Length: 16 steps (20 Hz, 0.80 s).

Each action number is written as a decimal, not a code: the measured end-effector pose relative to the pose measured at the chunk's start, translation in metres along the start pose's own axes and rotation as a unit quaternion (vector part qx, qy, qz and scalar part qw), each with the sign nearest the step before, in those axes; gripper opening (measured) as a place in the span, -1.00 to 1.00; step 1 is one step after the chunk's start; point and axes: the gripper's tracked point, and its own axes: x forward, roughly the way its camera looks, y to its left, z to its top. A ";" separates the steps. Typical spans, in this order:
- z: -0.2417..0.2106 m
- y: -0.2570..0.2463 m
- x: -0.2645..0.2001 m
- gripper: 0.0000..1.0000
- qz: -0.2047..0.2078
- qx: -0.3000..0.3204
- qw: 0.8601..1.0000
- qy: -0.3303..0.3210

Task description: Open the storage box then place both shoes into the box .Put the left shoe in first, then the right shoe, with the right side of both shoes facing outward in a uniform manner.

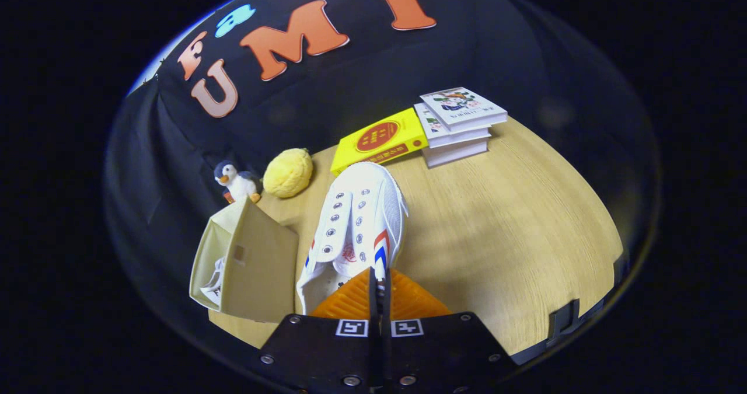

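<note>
Tool: the tool (379, 289) has its fingers nearly together, pinching the heel collar of a white canvas shoe (356, 225).
Shoe: lifted above the wooden desk (502, 236), toe pointing toward the desk's far edge.
Storage box: the beige storage box (257, 265) stands open near the desk's left edge, just beside the held shoe.
Contents: another white shoe (215, 280) appears to lie inside already.
Risk: the thin pinch could let the shoe swing or slip; a swing could snag the toe on the box wall.

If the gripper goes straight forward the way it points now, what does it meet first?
The gripper is shut on the white shoe's collar, so both move together. Beyond the toe, the yellow book probably comes first, though depth is unclear.
</note>
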 end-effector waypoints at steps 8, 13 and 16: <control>0.005 0.147 0.005 -1.00 0.041 -0.023 0.999 -0.001; -0.011 0.211 0.018 -1.00 0.042 -0.054 0.998 0.011; -0.022 0.230 0.028 -1.00 0.022 -0.077 0.997 0.019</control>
